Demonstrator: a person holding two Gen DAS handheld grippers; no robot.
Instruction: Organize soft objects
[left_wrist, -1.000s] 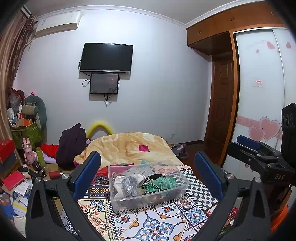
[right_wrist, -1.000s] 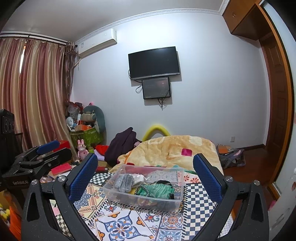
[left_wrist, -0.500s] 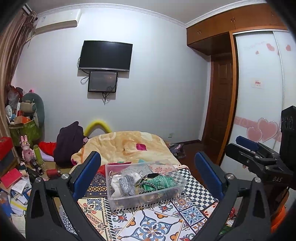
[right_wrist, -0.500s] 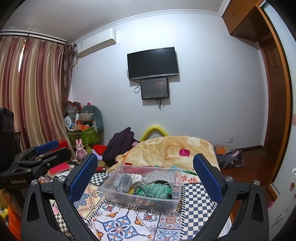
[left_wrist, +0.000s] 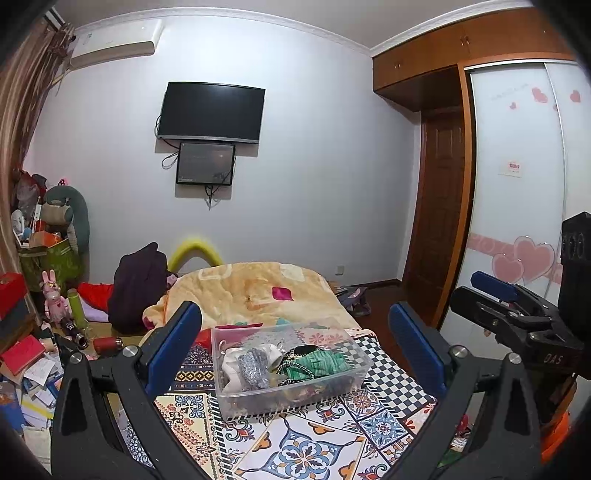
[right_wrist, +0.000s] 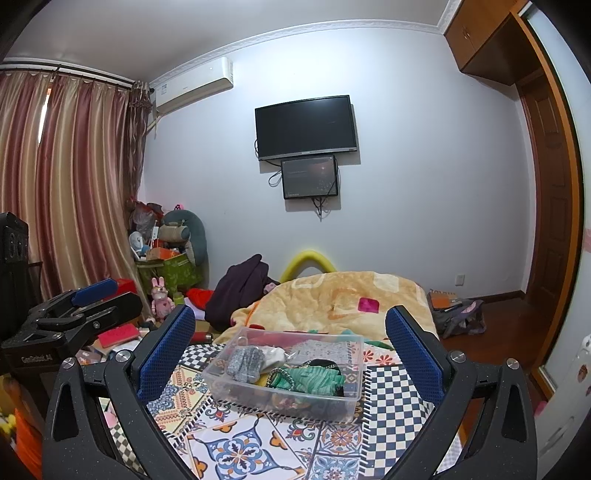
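A bedroom with a pale wall carrying a dark television (left_wrist: 211, 112) and a smaller screen (left_wrist: 205, 163) beneath it; a bed (right_wrist: 258, 435) covered in patterned tile-print cloth fills the foreground. The left gripper (left_wrist: 295, 343) hangs above the bed with its blue-padded fingers spread wide, holding nothing. The right gripper (right_wrist: 290, 345) is likewise spread and empty. Between and beyond both pairs of fingers sits a clear plastic bin (left_wrist: 258, 400) on the bed, holding soft items: a grey knitted piece (right_wrist: 245, 363), a green striped fabric (right_wrist: 317, 376) and something white. Behind the bin lies a yellow-orange blanket (left_wrist: 255, 288).
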